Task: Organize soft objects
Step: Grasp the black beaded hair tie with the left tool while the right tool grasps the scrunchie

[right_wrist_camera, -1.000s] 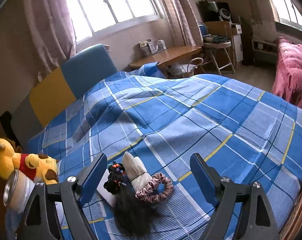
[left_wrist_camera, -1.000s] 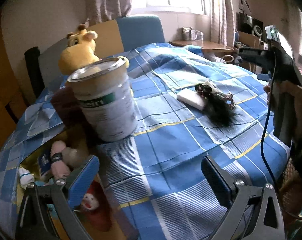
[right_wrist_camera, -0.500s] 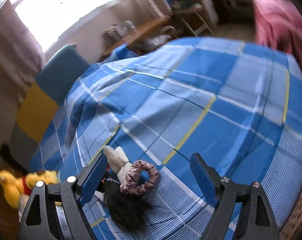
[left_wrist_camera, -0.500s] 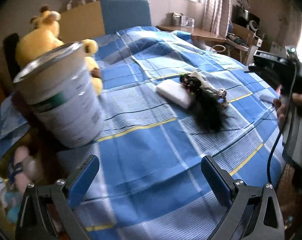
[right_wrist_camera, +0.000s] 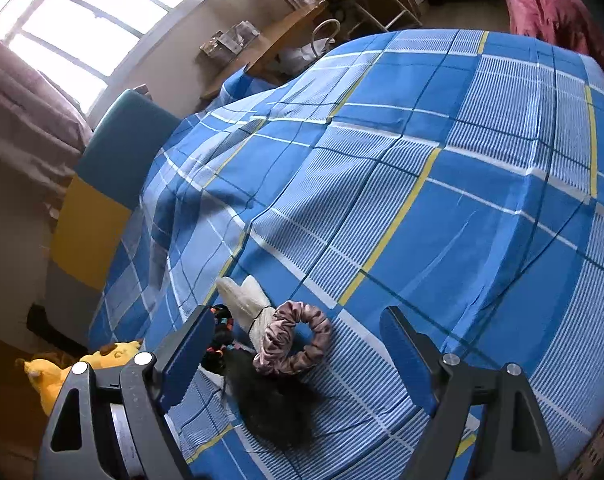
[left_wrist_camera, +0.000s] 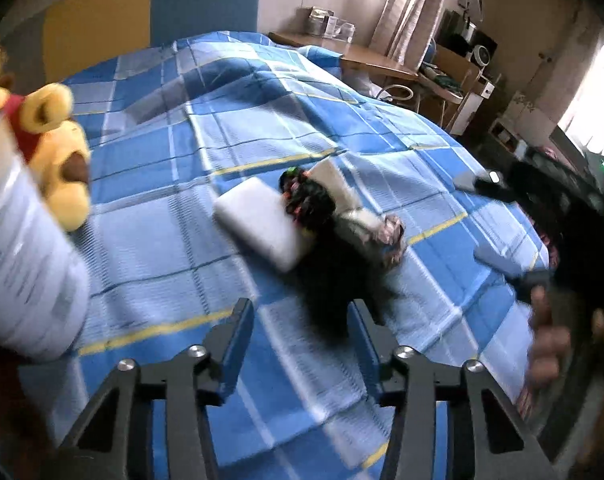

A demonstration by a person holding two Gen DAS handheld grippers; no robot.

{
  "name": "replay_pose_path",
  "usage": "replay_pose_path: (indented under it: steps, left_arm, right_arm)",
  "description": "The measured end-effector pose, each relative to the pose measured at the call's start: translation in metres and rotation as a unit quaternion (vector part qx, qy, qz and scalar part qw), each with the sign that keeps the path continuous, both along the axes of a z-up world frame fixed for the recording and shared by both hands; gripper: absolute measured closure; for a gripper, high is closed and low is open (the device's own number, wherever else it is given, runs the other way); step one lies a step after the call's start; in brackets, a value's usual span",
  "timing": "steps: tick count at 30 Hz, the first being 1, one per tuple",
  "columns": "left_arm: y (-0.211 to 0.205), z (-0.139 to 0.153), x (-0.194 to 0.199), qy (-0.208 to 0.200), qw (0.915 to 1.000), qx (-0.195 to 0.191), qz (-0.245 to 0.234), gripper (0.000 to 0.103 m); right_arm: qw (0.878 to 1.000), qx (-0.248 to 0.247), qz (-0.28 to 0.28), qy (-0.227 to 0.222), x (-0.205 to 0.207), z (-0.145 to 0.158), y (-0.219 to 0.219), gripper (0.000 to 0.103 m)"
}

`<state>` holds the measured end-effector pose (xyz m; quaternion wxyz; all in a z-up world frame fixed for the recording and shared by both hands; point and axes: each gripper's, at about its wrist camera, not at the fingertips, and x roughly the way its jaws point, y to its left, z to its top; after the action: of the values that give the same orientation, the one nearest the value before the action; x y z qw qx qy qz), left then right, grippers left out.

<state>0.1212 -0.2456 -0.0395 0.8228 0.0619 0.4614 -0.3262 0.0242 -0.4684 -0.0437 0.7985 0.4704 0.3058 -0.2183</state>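
Note:
A pile of soft things lies on the blue plaid bed: a white sponge block point(left_wrist_camera: 257, 224), a black hair piece point(left_wrist_camera: 330, 280) with colourful ties, a cream cloth point(right_wrist_camera: 247, 300) and a pink scrunchie point(right_wrist_camera: 295, 340). My left gripper point(left_wrist_camera: 302, 344) is open, its jaws partly closed in, empty and just short of the black hair. My right gripper point(right_wrist_camera: 297, 360) is open and empty, hovering over the scrunchie and hair point(right_wrist_camera: 269, 400); it also shows at the right edge of the left wrist view point(left_wrist_camera: 550, 216).
A white tin can point(left_wrist_camera: 21, 256) stands at the left with a yellow plush bear point(left_wrist_camera: 57, 152) behind it; the bear also shows in the right wrist view point(right_wrist_camera: 65, 372). A blue and yellow headboard point(right_wrist_camera: 101, 184), a wooden desk point(left_wrist_camera: 374, 60) and a pink blanket point(right_wrist_camera: 562, 8) surround the bed.
My left gripper moved right and forward toward the hair pile and its jaws narrowed. My right gripper tilted down and came closer over the scrunchie.

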Motion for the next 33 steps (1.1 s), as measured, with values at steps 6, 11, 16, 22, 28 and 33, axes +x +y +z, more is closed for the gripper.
replay_pose_path:
  steps: [6,11,16,22,28,33]
  left_arm:
    - [-0.038,-0.003,0.039,0.005,0.9999,-0.001,0.015,0.059]
    - [-0.070,-0.018,0.070,0.012,0.9995,0.021,0.020,0.059]
    - [-0.092,-0.036,0.076,0.009,0.9990,0.043,-0.003,0.069]
    - [-0.053,-0.007,0.050,0.005,0.9992,-0.034,-0.022,0.072]
    - [0.018,0.008,0.015,0.034,0.9969,-0.072,-0.003,0.071]
    - [0.067,-0.016,-0.018,0.043,0.9989,0.003,0.020,0.071]
  right_arm:
    - [1.000,0.014,0.017,-0.006,0.004,-0.002,0.002,0.017]
    - [0.999,0.030,0.028,-0.011,0.006,-0.005,0.003,0.017]
    - [0.998,0.042,0.042,-0.010,0.011,-0.009,0.004,0.017]
    - [0.998,0.045,0.032,-0.012,0.006,-0.009,0.001,0.017]
    - [0.999,0.048,0.023,-0.008,0.004,-0.011,-0.001,0.017]
    - [0.998,0.056,0.036,0.015,0.010,-0.018,0.002,0.017]
